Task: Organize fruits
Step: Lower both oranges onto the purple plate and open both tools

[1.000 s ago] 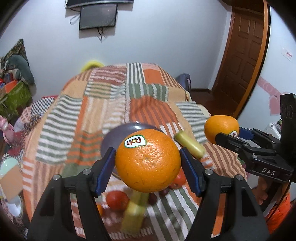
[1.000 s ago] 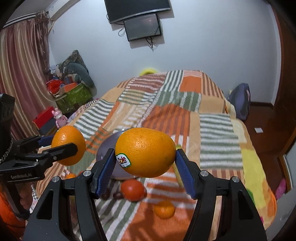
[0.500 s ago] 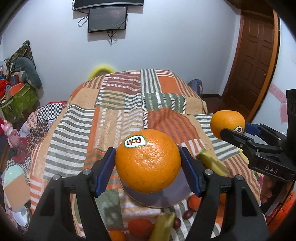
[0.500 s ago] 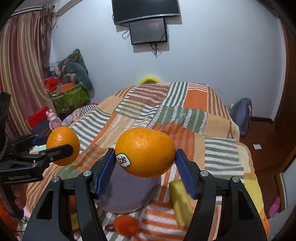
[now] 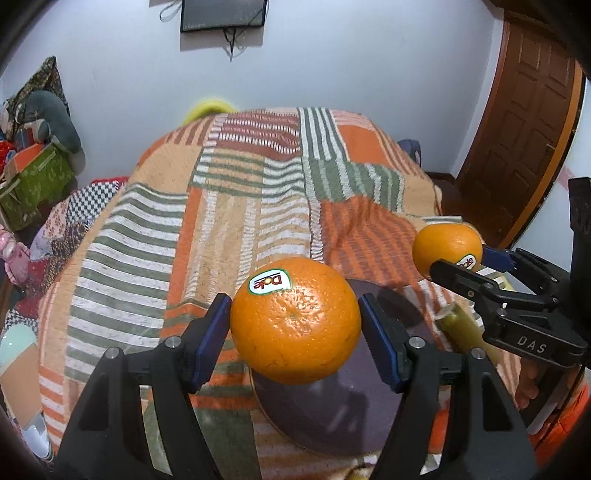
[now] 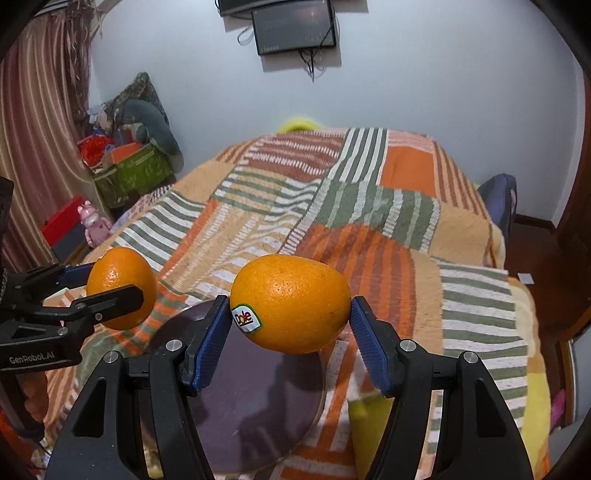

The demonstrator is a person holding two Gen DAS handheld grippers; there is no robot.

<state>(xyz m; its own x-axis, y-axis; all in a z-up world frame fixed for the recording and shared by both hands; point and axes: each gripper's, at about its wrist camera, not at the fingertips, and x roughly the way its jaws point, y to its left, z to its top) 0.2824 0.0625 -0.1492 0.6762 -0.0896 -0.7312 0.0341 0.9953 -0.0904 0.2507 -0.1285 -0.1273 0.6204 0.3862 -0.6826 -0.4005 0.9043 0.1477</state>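
My left gripper (image 5: 295, 328) is shut on an orange (image 5: 295, 321) with a Dole sticker and holds it above a dark purple plate (image 5: 332, 410) on the bed. My right gripper (image 6: 290, 326) is shut on a second stickered orange (image 6: 291, 306) over the same plate (image 6: 258, 398). Each gripper shows in the other's view: the right one with its orange (image 5: 447, 251) at the right, the left one with its orange (image 6: 122, 288) at the left. A yellow-green banana (image 5: 458, 328) lies beside the plate.
The bed carries a striped orange, green and cream patchwork blanket (image 5: 258, 192). A wooden door (image 5: 524, 122) stands at the right. Boxes and soft toys (image 6: 129, 162) are piled at the left wall. A monitor (image 6: 295, 29) hangs on the far wall.
Both grippers have moved forward over the bed with their oranges. The plate now lies right under them, and the loose fruit near the front edge has dropped out of view.
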